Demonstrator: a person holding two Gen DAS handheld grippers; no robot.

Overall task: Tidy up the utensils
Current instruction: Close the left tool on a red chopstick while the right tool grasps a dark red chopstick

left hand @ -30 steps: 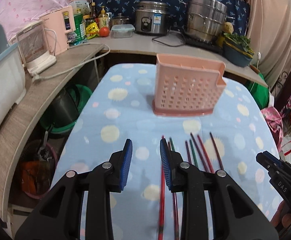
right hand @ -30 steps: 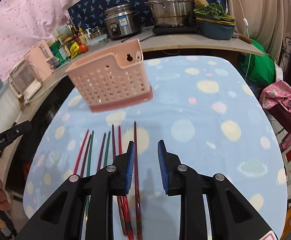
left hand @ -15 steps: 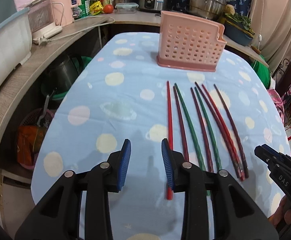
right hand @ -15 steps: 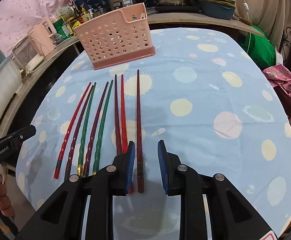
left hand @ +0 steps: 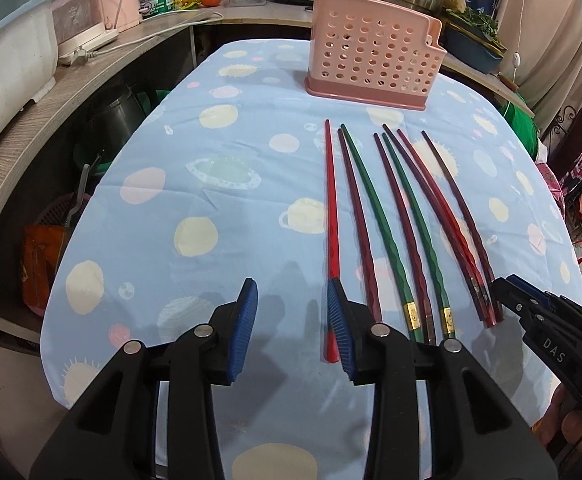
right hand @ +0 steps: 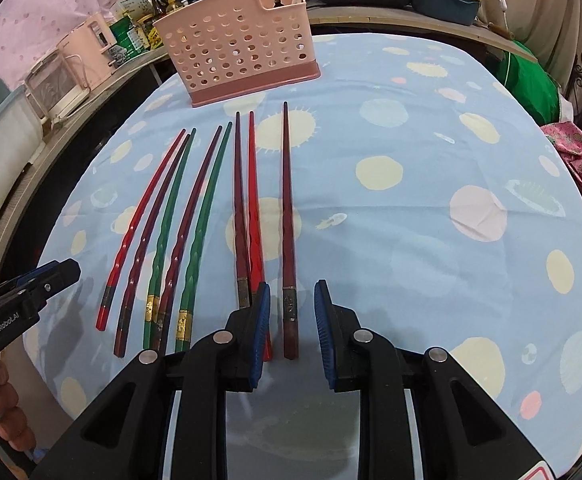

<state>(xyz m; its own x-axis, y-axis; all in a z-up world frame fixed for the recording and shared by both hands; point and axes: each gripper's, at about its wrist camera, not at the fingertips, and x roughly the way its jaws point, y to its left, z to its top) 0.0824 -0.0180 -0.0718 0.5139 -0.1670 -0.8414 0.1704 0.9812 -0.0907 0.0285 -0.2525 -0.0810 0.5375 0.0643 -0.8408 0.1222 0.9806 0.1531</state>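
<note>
The desk (left hand: 139, 216) carries a pink basket (left hand: 375, 68) at its far end, with eight chopsticks (right hand: 195, 232) in a near row. Both the left hand-held gripper (left hand: 291, 324) and the right hand-held gripper (right hand: 291, 328) hang wide open, holding nothing. The right one straddles the rightmost chopstick (right hand: 288, 220); its neighbours lie close, so closing carelessly could pinch two or roll one off the near edge
</note>
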